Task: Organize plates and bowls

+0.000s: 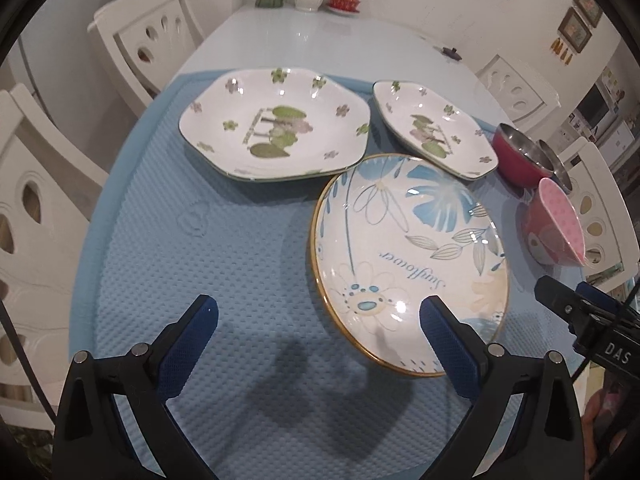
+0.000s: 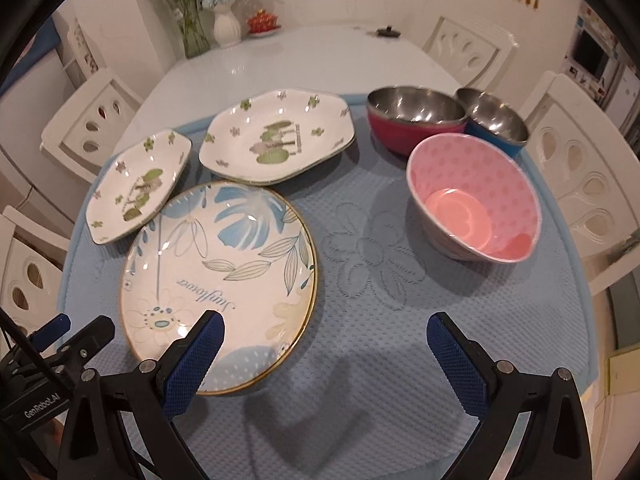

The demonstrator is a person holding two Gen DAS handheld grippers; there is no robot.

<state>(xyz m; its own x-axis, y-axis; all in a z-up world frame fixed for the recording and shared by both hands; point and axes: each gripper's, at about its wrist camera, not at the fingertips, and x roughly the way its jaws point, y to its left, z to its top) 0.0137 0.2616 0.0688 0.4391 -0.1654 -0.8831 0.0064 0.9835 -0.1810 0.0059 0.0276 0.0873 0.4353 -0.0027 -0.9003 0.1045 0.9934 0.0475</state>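
A round blue-flowered "Sunflower" plate (image 1: 408,256) (image 2: 220,276) lies on the blue mat. Two white octagonal plates with green flowers lie behind it: one (image 1: 276,124) (image 2: 136,188) at the left, the other (image 1: 434,128) (image 2: 280,136) to its right. A pink dotted bowl (image 1: 554,228) (image 2: 474,204), a red-sided steel bowl (image 1: 516,154) (image 2: 416,118) and a blue-sided steel bowl (image 1: 558,164) (image 2: 494,120) stand to the right. My left gripper (image 1: 318,320) is open and empty above the mat, its right finger over the round plate's near rim. My right gripper (image 2: 326,332) is open and empty, its left finger over that plate's near edge.
The blue textured mat (image 1: 180,240) (image 2: 380,280) covers the near end of a white table (image 1: 320,44) (image 2: 304,60). White chairs (image 1: 148,36) (image 2: 584,176) stand around it. Vases of flowers (image 2: 228,24) and a red lidded dish (image 1: 345,0) stand at the far end.
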